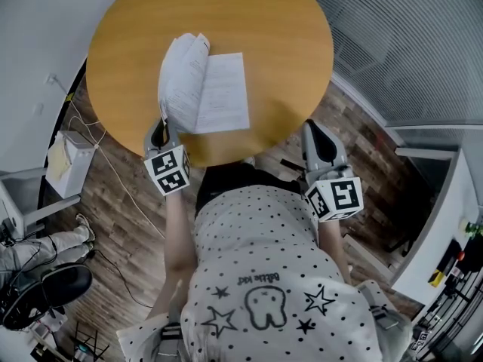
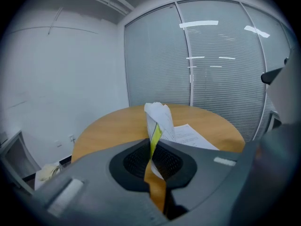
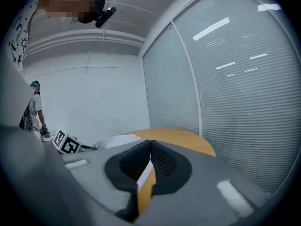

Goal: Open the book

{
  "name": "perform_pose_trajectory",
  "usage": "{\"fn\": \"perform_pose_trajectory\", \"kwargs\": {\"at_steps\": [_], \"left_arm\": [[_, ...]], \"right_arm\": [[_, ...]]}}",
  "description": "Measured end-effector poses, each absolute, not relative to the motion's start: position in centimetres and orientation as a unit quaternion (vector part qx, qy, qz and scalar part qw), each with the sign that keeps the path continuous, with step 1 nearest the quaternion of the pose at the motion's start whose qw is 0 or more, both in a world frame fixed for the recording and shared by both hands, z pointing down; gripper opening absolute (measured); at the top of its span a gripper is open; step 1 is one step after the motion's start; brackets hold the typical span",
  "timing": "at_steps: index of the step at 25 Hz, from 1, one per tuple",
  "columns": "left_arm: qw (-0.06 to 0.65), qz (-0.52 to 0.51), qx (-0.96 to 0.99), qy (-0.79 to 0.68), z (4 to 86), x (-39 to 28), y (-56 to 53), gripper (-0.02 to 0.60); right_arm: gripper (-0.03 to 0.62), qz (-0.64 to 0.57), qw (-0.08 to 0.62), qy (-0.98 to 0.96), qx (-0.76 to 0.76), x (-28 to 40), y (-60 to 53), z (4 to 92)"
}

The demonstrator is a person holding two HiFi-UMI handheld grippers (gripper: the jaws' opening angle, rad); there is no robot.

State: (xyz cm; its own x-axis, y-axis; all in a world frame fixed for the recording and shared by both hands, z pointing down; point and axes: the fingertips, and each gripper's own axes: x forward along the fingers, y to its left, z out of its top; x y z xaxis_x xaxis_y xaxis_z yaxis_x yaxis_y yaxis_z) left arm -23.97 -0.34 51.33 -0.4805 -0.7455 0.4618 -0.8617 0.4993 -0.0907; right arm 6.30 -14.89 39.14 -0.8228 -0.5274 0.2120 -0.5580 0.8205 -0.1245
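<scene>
"Starting at the left: what is the left gripper (image 1: 161,127) doing?"
"Item one. Its jaws are pressing together on a lifted sheaf of left-hand pages of the book (image 1: 205,90), at their near corner. A yellow edge is showing in the pinch, and the sheaf is standing up in a curl."
"Where is the book lying?"
"Item two. It is lying open on the round wooden worktop (image 1: 279,29), on the near-left part, just beside the near rim. Its right-hand page is lying flat."
"And the right gripper (image 1: 318,136)?"
"Item three. Its jaws are pressing together with nothing between them. It is sitting at the worktop's near-right rim, apart from the book; whether it is touching the rim, I cannot tell."
"Anything further right?"
"Item four. Slatted blinds (image 1: 407,44) are running along beyond the worktop."
</scene>
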Motion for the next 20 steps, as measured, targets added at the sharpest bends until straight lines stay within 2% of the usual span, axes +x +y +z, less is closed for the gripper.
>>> {"fn": "perform_pose_trajectory", "kwargs": {"at_steps": [20], "left_arm": [[0.219, 0.141, 0.433, -0.863, 53.7, -26.7, 3.1, 0.021]], "right_arm": [[0.005, 0.08, 0.09, -0.952, 0.282, 4.8, -14.4, 38.6]]}}
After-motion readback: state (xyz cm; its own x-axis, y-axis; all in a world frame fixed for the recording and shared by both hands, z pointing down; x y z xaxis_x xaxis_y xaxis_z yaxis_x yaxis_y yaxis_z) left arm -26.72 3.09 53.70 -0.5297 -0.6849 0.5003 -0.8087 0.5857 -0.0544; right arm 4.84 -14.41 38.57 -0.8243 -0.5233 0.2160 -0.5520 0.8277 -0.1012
